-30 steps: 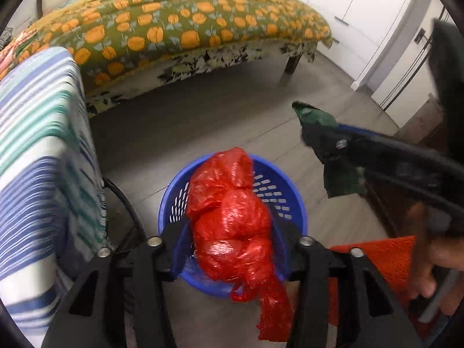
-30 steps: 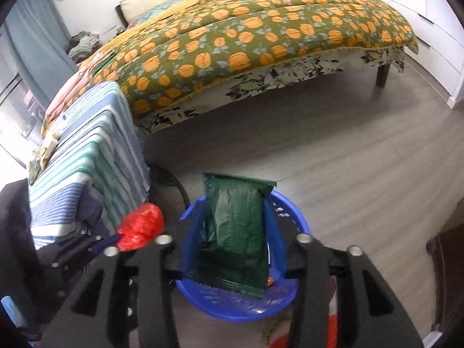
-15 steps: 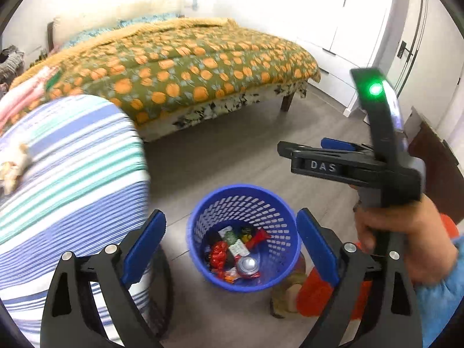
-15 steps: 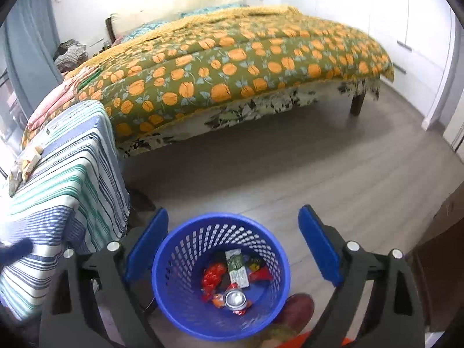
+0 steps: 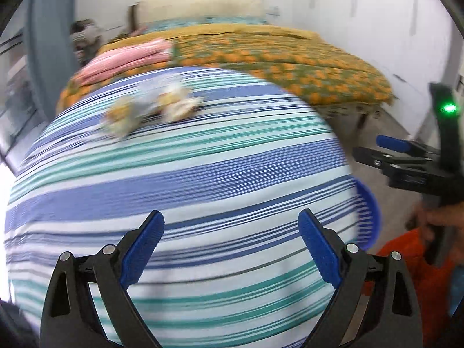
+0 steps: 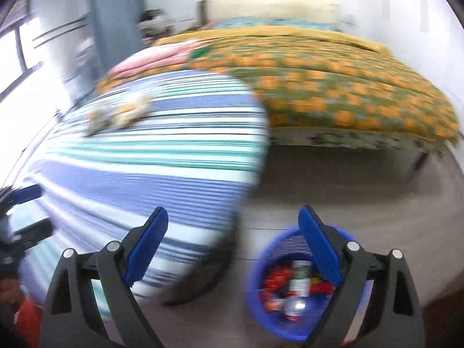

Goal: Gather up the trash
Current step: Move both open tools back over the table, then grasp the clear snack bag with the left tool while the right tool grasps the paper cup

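Note:
My left gripper [image 5: 231, 232] is open and empty above a table draped in a blue, teal and white striped cloth [image 5: 179, 179]. Crumpled pale wrappers [image 5: 150, 107] lie blurred on the far part of that cloth. Only the rim of the blue perforated basket [image 5: 368, 217] peeks out past the table's right edge. In the right wrist view my right gripper [image 6: 233, 229] is open and empty, its right finger over the basket [image 6: 255, 272], which holds red wrappers, a can and other trash. The same wrappers [image 6: 121, 113] show on the striped cloth [image 6: 162, 156]. The right gripper [image 5: 406, 162] also appears, held in a hand.
A bed with an orange-flowered green cover [image 5: 304, 66] stands behind the table, with pink pillows [image 5: 127, 58] at its left. An orange mat [image 5: 414, 275] lies on the grey floor [image 6: 333, 191] beside the basket. White cupboards [image 5: 377, 29] line the right wall; a window [image 6: 17, 40] is at the left.
Both grippers opened and dropped the red bag and the green packet into the basket. Both then swung left and upward, away from the basket and over the striped table.

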A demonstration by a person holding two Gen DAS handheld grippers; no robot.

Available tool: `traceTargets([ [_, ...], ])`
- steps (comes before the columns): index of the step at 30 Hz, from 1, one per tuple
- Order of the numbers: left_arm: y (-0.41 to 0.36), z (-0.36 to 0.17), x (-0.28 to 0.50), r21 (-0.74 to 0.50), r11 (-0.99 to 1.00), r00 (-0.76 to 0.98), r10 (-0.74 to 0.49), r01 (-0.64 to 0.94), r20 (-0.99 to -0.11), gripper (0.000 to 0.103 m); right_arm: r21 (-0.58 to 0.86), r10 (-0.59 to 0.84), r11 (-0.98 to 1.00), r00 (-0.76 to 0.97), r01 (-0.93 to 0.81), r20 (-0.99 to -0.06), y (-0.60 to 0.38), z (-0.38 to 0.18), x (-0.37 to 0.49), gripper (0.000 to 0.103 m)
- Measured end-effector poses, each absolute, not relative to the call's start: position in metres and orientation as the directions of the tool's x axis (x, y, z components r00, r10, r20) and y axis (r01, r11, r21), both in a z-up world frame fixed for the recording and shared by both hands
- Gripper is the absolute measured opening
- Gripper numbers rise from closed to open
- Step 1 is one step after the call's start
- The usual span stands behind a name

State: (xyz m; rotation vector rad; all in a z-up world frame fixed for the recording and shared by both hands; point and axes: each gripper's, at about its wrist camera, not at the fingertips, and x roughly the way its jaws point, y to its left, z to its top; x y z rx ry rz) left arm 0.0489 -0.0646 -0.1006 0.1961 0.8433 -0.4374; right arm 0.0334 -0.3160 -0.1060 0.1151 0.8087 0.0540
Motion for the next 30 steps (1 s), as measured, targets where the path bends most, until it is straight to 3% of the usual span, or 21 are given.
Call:
traceTargets([
  [4,-0.020,-0.102,0.061,0.008,0.926,0.601,-0.239,0.378,-0.762,0.093,0.129,0.184,0.983,0.641,-0.132,-0.745,-0.244,-0.102,0.061,0.089],
  [9,0.019,-0.103,0.079,0.021,0.940,0.609,-0.204,0.342,-0.767,0.093,0.063,0.192,0.971,0.589,-0.232,-0.785,-0.176,-0.113,0.096,0.089],
  [18,0.042,-0.112,0.151,0.060,0.931,0.582,-0.173,0.360,-0.795,0.093,0.030,0.158,0.974,0.572,-0.226,-0.805,-0.147,-0.134,0.129,0.091],
  [24,0.023,-0.112,0.195,0.109,0.883,0.587,-0.207,0.457,-0.782,0.093,0.033,0.153,0.976,0.578,-0.214,-0.802,-0.148,-0.135,0.130,0.092],
  [28,0.007,-0.103,0.230,0.058,0.855,0.560,-0.286,0.516,-0.777,0.093,0.033,0.153,0.977,0.577,-0.213,-0.802,-0.148,-0.135,0.130,0.093],
  [30,0.004,-0.100,0.250,0.022,0.855,0.545,-0.310,0.518,-0.779,0.097,0.033,0.152,0.977,0.577,-0.212,-0.802,-0.148,-0.135,0.130,0.093],
])
